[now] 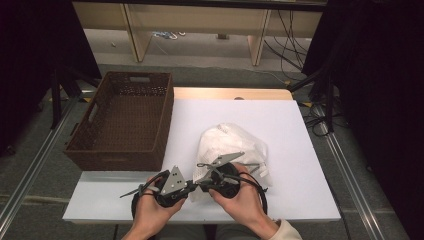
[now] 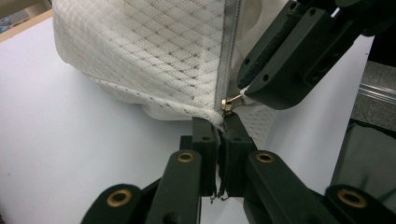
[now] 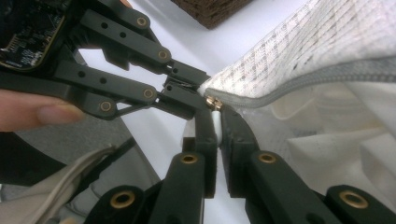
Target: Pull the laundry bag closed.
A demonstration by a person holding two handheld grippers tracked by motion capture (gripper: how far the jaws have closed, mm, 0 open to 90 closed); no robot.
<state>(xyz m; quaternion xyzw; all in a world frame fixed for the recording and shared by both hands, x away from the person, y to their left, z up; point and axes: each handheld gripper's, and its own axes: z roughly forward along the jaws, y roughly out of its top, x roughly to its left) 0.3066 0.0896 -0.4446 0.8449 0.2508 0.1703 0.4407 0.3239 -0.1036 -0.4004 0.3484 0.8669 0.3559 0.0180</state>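
A: Where's the bag (image 1: pixel 231 146) rel. to the tongs?

B: Just beyond both tips, on the table (image 1: pixel 300 150). Near corner's right at them, basket (image 1: pixel 125 120) off to the left.

A: Tongs' state?

B: Left gripper (image 2: pixel 221 125) closed, pinching the mesh edge beside the zip end. Right gripper (image 3: pixel 215 122) closed too, on the bag edge by the brass pull (image 3: pixel 214 102); whether it has the pull itself, can't tell.

A: Zip (image 2: pixel 229 51) axis?

B: Runs straight away from the left tips, so I'd guess the right draws along it.

Wicker basket (image 1: pixel 120 122) blocks left; table (image 1: pixel 300 150) right of mesh bag (image 1: pixel 232 142) free.
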